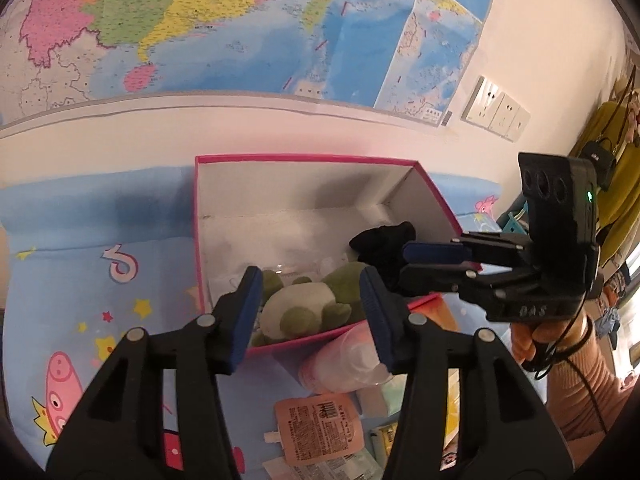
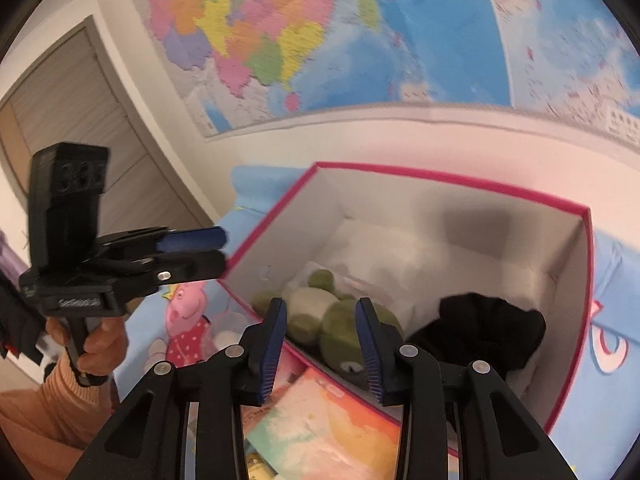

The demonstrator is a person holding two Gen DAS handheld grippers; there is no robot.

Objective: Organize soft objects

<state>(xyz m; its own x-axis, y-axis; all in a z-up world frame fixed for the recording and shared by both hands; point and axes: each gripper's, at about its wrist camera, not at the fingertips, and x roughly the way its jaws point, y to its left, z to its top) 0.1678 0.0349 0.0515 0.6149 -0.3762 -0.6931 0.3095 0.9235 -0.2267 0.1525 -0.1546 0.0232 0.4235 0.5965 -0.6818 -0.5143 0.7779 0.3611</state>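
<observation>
You are holding both sets of fingers part-open and empty: left gripper (image 1: 310, 312), right gripper (image 2: 322, 346). Beyond them, a green-and-cream plush frog (image 1: 304, 306) is lying inside the pink-edged box (image 1: 304, 157), near its front wall. A crumpled black cloth (image 2: 480, 330) is sitting farther back, at the box's right side.

Very little print is reading clearly from here. Raised letters on the black body of the right gripper (image 1: 434, 266) are showing as something like "DAS", though the middle letter is staying uncertain. A barcode with fine lines of print is sitting on the peach pouch (image 1: 320, 430), too small to make out. The wall map (image 1: 240, 28) is carrying dense place labels that are blurring into specks. A white mark on the left gripper (image 2: 192, 254) body is smearing beyond reading. The blue cartoon bedsheet (image 1: 80, 264) is showing a pink numeral, seemingly a 6.
</observation>
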